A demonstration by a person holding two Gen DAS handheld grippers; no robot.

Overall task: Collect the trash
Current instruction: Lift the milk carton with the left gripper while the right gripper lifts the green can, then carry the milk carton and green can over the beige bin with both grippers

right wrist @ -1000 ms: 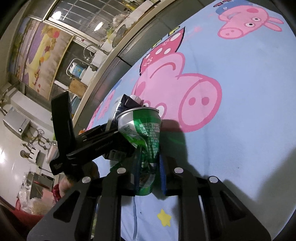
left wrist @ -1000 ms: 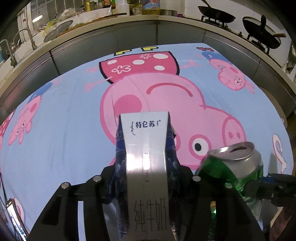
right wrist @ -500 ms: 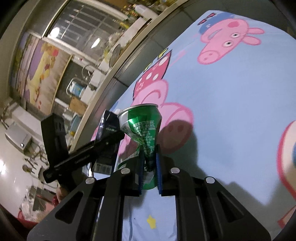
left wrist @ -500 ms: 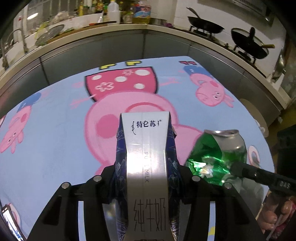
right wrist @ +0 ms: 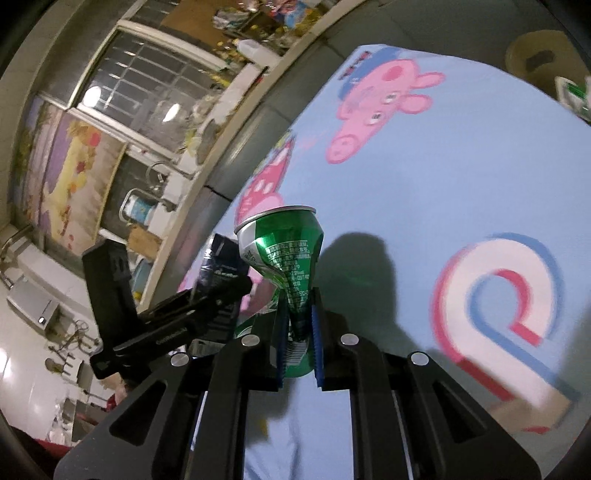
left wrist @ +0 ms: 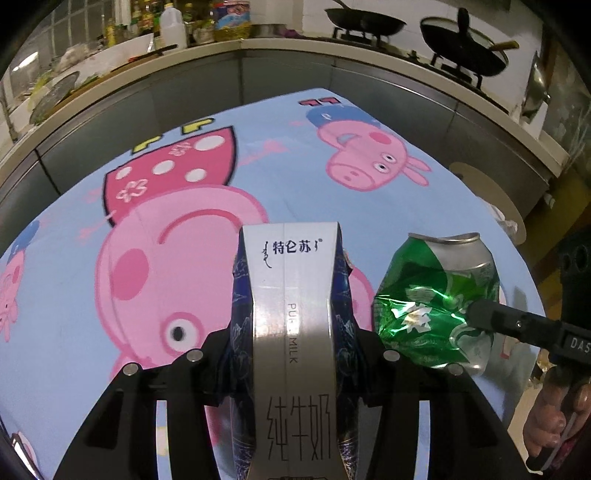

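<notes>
One carton (left wrist: 291, 332) sits in the left claw (left wrist: 293, 343). One can (right wrist: 286, 266) sits in the right claw (right wrist: 298, 332). Two woks (left wrist: 364, 22) stand far beyond.

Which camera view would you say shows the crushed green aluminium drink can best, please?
The left wrist view: the crushed green aluminium drink can appears there from the side, with its dents, silver rim and whole body visible. The right wrist view shows the can end-on, its pinched lower part hidden between the right hand-held gripper pads.
</notes>
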